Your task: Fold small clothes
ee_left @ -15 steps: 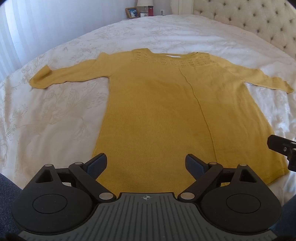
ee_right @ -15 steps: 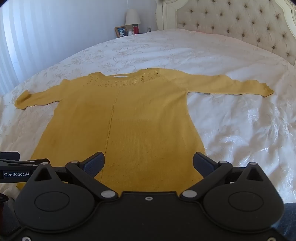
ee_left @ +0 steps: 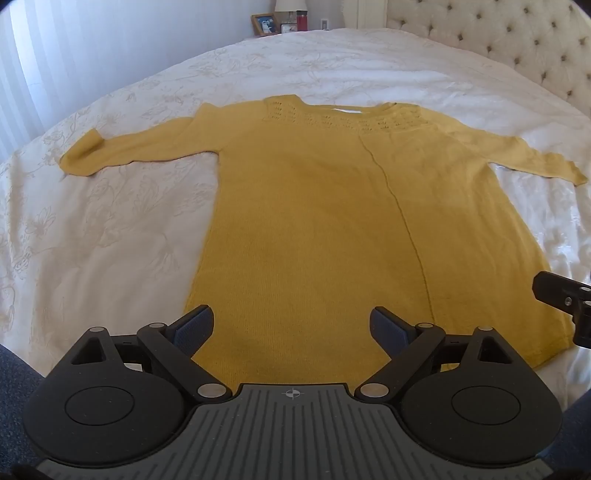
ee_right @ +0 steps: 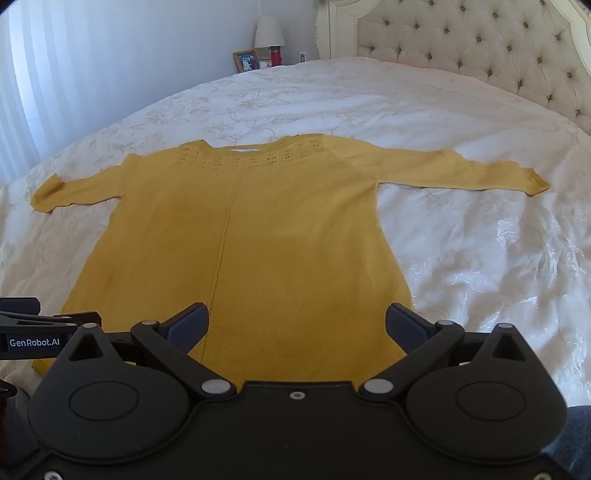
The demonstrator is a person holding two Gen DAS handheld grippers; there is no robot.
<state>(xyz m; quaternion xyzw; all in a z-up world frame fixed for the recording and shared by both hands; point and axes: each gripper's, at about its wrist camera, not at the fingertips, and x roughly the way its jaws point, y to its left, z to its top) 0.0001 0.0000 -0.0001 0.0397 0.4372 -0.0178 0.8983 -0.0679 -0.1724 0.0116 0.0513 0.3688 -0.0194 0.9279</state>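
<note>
We hold both tongs, left [ee_left: 291,326] and right [ee_right: 297,325], wide open and empty above the flat mustard-yellow knit sweater [ee_left: 332,229] on the white floral bedspread [ee_left: 110,221].

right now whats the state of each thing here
yellow sweater: unfolded, flat on the bed, both sleeves spread out
left tongs: open, empty, above the sweater hem
right tongs: open, empty, above the sweater hem
white bedspread: spread out, slightly wrinkled
lamp: looks unlit

Mustard-yellow sweater [ee_left: 332,229] with eyelet-patterned yoke, spread over white floral-embroidered bedspread [ee_left: 110,229]; cream tufted headboard [ee_right: 480,48], red bottle [ee_right: 275,56] beyond.
</note>
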